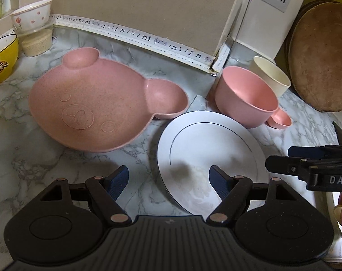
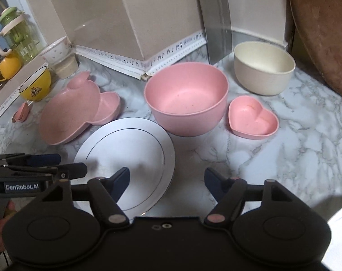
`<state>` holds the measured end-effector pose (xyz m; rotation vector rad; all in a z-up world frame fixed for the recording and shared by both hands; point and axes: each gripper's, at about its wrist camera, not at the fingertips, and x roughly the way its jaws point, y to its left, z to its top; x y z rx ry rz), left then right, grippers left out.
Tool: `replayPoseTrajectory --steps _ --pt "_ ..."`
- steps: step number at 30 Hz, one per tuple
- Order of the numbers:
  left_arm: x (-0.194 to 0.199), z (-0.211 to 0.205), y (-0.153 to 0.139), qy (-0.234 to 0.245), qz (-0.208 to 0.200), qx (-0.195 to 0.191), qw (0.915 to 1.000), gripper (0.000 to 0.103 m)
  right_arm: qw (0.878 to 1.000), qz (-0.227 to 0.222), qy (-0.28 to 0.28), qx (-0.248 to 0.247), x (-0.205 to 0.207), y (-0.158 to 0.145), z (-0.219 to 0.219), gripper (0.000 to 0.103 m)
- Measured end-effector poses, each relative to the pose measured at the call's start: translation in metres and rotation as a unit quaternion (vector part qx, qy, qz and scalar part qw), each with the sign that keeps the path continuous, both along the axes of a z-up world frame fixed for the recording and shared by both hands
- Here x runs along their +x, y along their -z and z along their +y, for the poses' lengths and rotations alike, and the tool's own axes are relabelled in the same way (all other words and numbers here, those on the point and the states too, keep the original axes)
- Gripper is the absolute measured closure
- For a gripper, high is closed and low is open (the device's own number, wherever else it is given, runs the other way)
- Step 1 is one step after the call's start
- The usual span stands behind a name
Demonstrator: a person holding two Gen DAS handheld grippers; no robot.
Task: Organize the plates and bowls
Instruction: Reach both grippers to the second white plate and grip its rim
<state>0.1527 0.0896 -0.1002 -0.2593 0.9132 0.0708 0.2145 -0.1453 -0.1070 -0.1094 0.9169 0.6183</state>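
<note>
Only the right wrist view is showing the heart dish (image 2: 253,122) whole, beyond the right gripper (image 2: 166,181), whose open, empty jaws are straddling the white plate's (image 2: 135,149) edge, as are the left gripper's (image 1: 168,181), on a marbled worktop (image 2: 283,149) against beige walls.

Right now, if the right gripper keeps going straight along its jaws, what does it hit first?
Probably the white plate's right edge or the marble counter just beside it; the pink bowl lies farther ahead. Depth is unclear.
</note>
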Motion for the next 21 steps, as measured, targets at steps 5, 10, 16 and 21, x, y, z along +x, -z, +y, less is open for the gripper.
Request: replayPoseTrajectory --steps 5,10,16,21 --pt "0.007 0.002 0.005 -0.004 0.01 -0.005 0.9999 0.034 1.0 0.023 -0.001 0.004 0.011 0.007 0.003 0.047" --pt "0.01 0.009 0.01 -0.007 0.015 -0.034 0.9993 0.046 0.999 0.035 -0.001 0.007 0.017 0.011 0.005 0.062" --pt "0.015 0.017 0.012 -0.016 0.017 -0.066 0.9975 0.072 0.999 0.046 0.003 0.008 0.023 0.013 0.006 0.078" --pt "0.017 0.022 0.013 -0.026 0.02 -0.08 0.9962 0.082 0.998 0.059 0.008 0.015 0.024 0.016 0.003 0.086"
